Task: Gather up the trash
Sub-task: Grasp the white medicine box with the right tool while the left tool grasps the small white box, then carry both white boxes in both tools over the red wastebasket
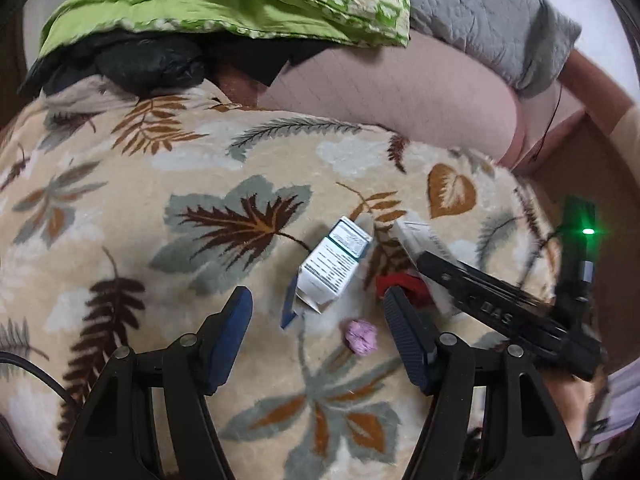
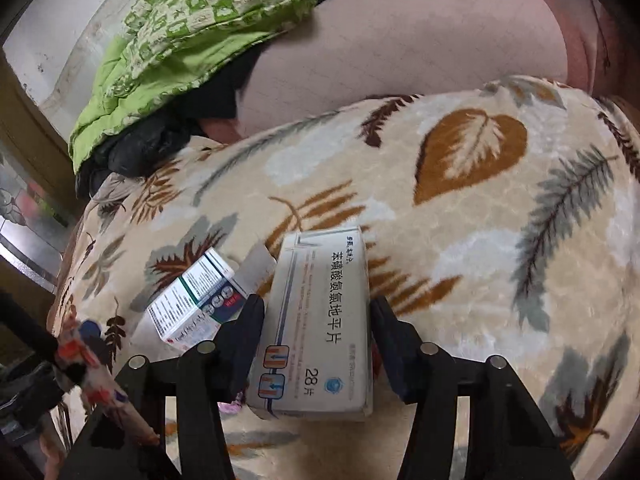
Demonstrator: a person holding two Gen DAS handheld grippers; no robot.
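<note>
A large white medicine box [image 2: 316,320] with blue print lies flat on the leaf-patterned blanket [image 2: 460,240]. Just beside it on the left, a smaller white and green box [image 1: 334,266] lies tilted, one end flap open. Near it sits a small crumpled pink paper [image 1: 361,337].

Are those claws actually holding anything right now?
The right claw straddles the long sides of the white medicine box; firm contact is unclear. The left claw is open, empty.

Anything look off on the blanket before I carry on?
The smaller green-and-white box lies askew on the leaf blanket with an end flap hanging open. A crumpled pink scrap sits loose beside it.
</note>
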